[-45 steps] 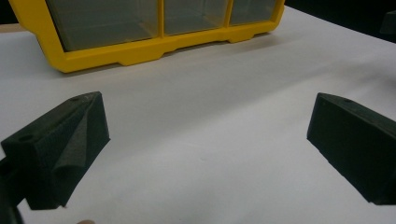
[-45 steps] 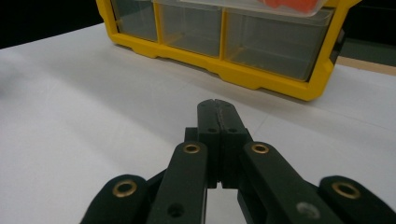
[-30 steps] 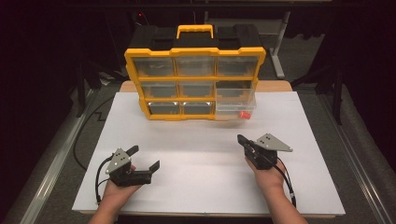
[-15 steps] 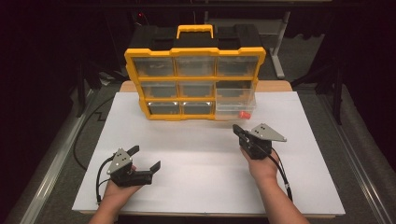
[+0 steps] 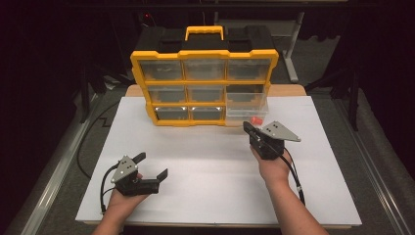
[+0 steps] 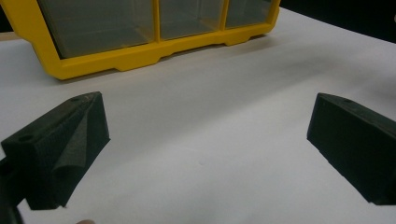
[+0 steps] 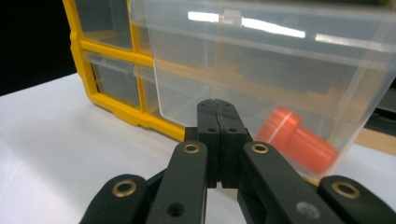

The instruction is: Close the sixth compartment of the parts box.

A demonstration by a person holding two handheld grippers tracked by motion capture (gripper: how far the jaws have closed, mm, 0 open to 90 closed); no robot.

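At centre right of the high view, the right gripper (image 5: 247,127), jaws clenched on nothing, has been brought nearer the pulled-out clear drawer (image 5: 247,104) holding an orange piece (image 5: 255,120), probably to push it; the left gripper (image 5: 151,166) rests released at lower left
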